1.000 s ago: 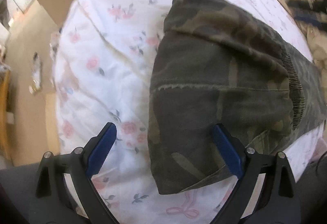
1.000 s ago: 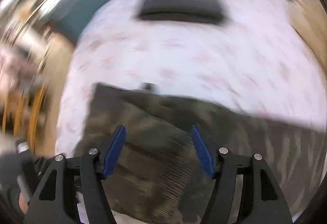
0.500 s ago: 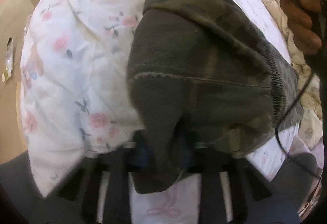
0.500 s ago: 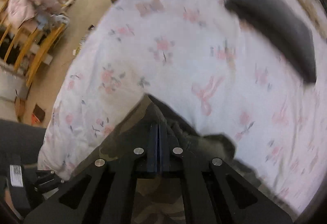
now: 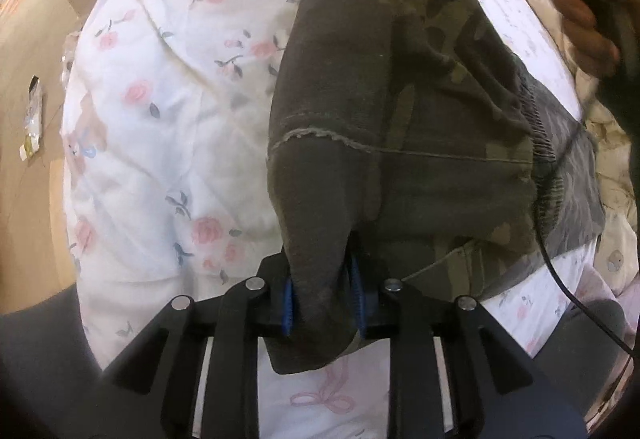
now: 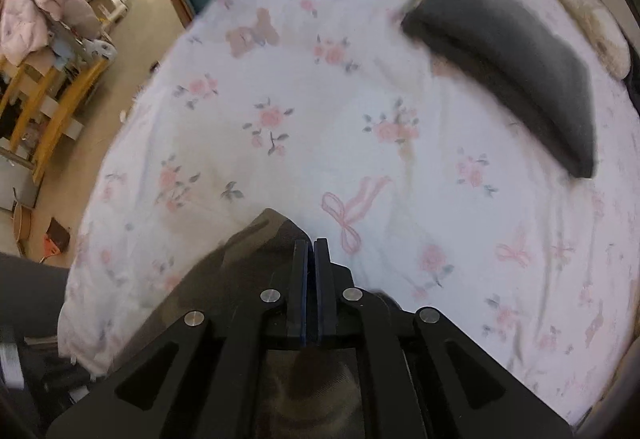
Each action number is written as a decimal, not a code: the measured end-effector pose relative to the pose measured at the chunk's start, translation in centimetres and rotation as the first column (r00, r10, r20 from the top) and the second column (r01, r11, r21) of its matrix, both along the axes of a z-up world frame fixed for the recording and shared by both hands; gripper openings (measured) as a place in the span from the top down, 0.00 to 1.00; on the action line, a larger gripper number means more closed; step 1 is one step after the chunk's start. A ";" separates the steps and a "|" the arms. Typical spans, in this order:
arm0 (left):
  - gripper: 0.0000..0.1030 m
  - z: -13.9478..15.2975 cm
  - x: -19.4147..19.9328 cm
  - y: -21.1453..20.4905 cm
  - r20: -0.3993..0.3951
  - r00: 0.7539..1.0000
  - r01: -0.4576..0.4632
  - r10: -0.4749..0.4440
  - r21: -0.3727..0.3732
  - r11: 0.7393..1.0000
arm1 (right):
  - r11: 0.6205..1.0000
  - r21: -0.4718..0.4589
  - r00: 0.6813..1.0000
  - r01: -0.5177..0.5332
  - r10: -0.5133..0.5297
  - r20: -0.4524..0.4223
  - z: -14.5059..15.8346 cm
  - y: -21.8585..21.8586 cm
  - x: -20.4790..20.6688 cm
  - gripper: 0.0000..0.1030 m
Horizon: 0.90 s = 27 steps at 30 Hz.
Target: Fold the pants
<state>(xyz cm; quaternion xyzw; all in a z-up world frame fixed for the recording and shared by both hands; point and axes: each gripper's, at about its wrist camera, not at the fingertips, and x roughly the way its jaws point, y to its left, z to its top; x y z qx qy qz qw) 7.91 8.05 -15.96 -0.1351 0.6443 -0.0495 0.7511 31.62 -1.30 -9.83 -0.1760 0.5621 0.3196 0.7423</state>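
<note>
The left claw (image 5: 322, 297) points steeply down, its blue pads (image 5: 286, 303) pinched onto a thick bunched corner of the camouflage pants (image 5: 400, 111). Its jaws have just eased slightly wider after snapping closed, and the fabric fills the narrow gap between them. From that pinch, the pants rise in a gathered ridge and spread away across the bed, folded over on themselves, with a raw stitched hem crossing the middle and a ribbed elastic waistband on the right side. A thin black cable (image 5: 560, 271) hangs across the right of the view, and a hand (image 5: 580, 7) shows blurred at the upper right.

The right claw (image 6: 310, 251) also points steeply down, its two fingers pressed nearly together with only a sliver between. The far corner of the pants (image 6: 240, 255) lies beneath and to the left of the fingers, and cloth appears to be caught between them.

The pants lie on a bed covered in a white quilt (image 6: 320, 111) printed with pink roses and bows. A folded dark grey garment (image 6: 512, 71) rests well apart on the quilt, toward the far right. Beyond the bed's left edge are a tan floor and wooden furniture (image 6: 48, 99).
</note>
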 end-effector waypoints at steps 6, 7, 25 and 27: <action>0.80 0.2 0.0 0.2 -0.036 0.999 -0.034 0.033 -0.013 0.999 | 0.997 0.074 0.999 0.038 -0.040 0.018 3.5 -6.0 -5.8 0.94; 0.80 0.3 0.0 0.0 -0.033 0.999 -0.032 0.032 -0.003 0.999 | 0.995 0.093 0.999 0.046 -0.044 -0.030 3.0 -6.6 -6.6 0.94; 0.71 2.6 -1.9 -1.5 0.027 0.999 0.016 -0.018 0.058 0.998 | 0.926 0.159 0.940 0.341 -0.337 -0.054 2.0 -13.8 -10.6 0.93; 0.71 2.5 -1.8 -2.1 0.030 0.999 0.033 -0.035 0.076 0.997 | 0.928 0.179 0.942 0.328 -0.305 -0.143 0.9 -13.9 -13.3 0.93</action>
